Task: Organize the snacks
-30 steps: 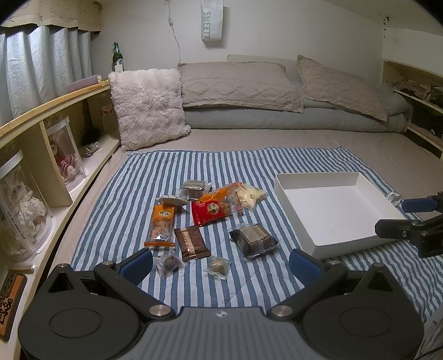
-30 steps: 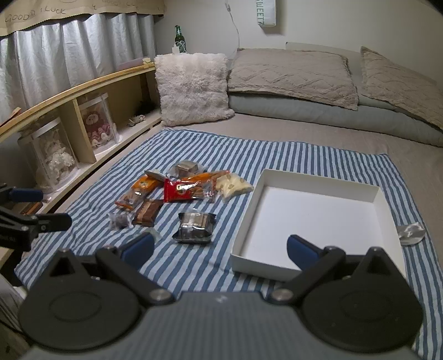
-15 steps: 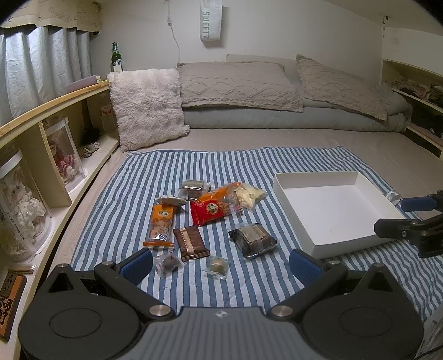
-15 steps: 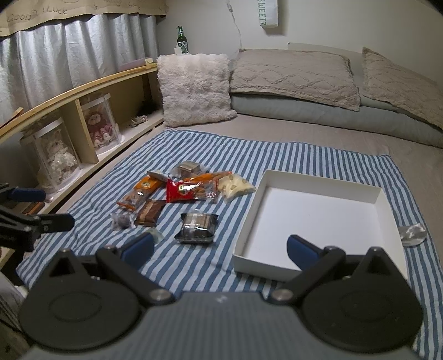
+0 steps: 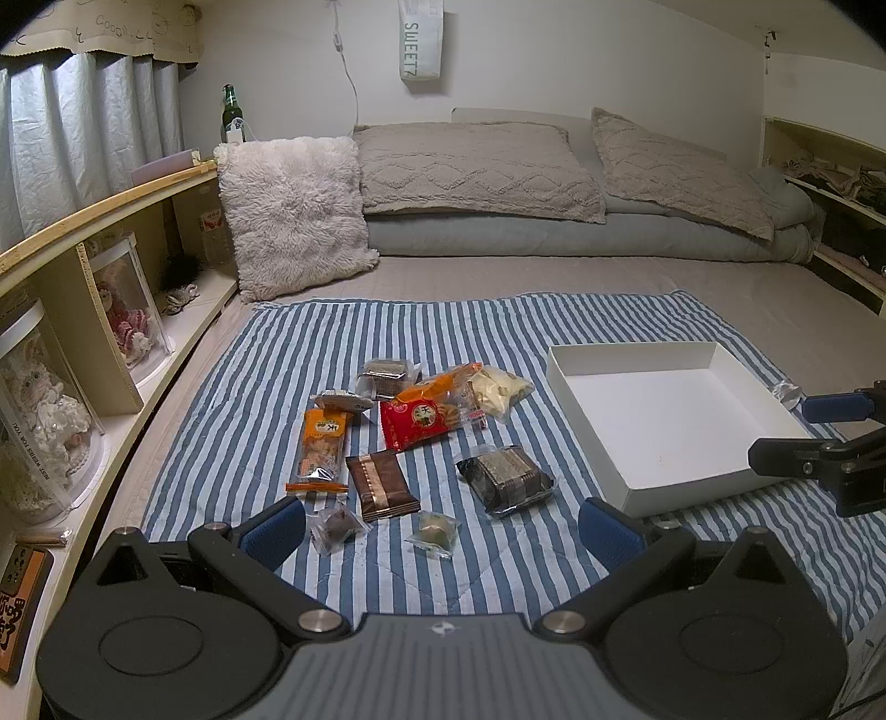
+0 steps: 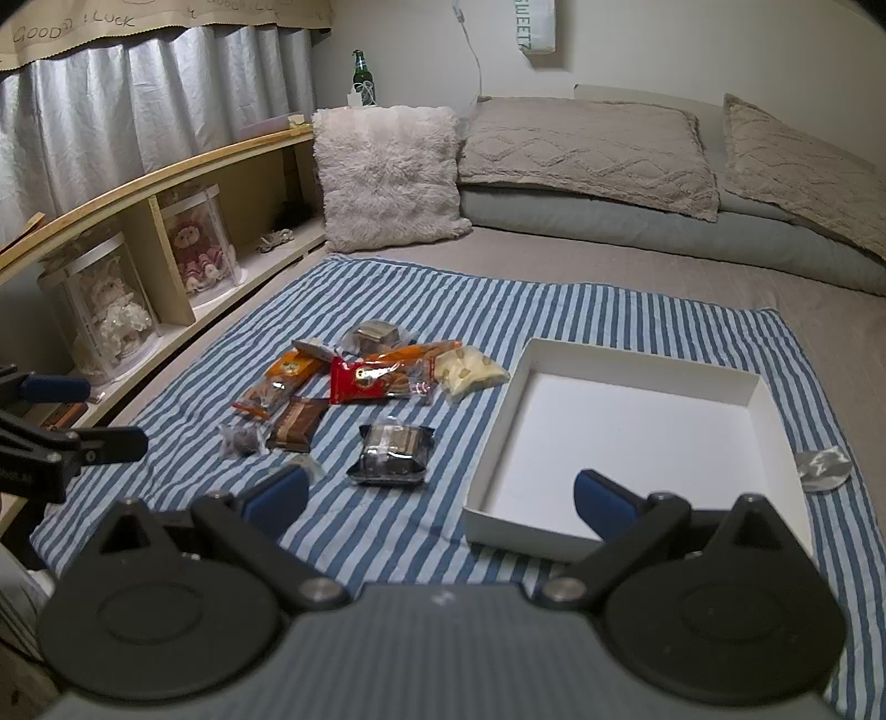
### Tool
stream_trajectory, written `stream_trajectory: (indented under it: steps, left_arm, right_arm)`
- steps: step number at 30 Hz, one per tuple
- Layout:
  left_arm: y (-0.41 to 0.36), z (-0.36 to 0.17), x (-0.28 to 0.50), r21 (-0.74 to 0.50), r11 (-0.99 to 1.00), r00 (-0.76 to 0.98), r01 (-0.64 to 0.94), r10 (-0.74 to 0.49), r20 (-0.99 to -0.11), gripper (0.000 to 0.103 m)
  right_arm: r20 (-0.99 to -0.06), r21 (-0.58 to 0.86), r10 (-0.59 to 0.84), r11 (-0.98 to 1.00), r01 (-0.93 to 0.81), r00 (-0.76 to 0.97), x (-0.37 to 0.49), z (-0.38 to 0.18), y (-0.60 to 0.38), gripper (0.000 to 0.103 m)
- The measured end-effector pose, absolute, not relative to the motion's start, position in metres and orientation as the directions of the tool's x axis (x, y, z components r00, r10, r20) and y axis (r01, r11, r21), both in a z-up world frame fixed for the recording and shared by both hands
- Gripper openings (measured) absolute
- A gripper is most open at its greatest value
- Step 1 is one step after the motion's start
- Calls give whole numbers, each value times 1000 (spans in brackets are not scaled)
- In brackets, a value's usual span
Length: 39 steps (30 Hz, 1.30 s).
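Both wrist views face bed head; share snack pile [image 5: 421,443], white box [image 6: 637,432].

We see a bed [image 5: 720,299] against a pale wall [image 5: 554,50], grey pillows [image 5: 476,166] and a fluffy cushion [image 5: 293,210] at its head. Left, a wooden shelf [image 6: 166,183] runs under silvery curtains [image 6: 138,94].

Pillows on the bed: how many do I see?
3: fluffy white pillow at left; middle beige pillow and right beige pillow lying on the grey bedding. None seems hidden.
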<state>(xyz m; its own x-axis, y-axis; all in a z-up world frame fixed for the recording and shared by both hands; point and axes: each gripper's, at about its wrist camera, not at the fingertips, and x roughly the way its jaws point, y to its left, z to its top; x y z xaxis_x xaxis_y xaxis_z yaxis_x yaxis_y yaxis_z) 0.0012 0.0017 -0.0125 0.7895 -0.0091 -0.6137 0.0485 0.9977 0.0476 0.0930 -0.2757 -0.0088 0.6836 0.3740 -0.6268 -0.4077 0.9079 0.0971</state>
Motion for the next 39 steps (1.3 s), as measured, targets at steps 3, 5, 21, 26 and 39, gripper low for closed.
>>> stream_trajectory:
  steps: [3,5,21,26,39]
  left_arm:
    - [2,-12,1,48,998,789,48,-9,-614,103]
    - [2,-12,1,48,998,789,49,-9,-614,103]
    - [2,-12,1,48,998,789,49,-9,-615,103]
    - [2,-13,2,47,998,789,50,-10,-615,103]
    - [3,-19,7,54,998,775,34,8,-632,103]
  right_arm:
    - [-627,96,374,908,-409,683,93,-9,-276,103]
    - [-627,97,374,908,-408,684,93,-9,-276,103]
    - [-627,97,373,908,-407,684,93,-9,-275,103]
    - [-627,96,373,908,-407,684,93,-9,-275,103]
    - [-627,94,371,909,-406,685,93,-10,-274,103]
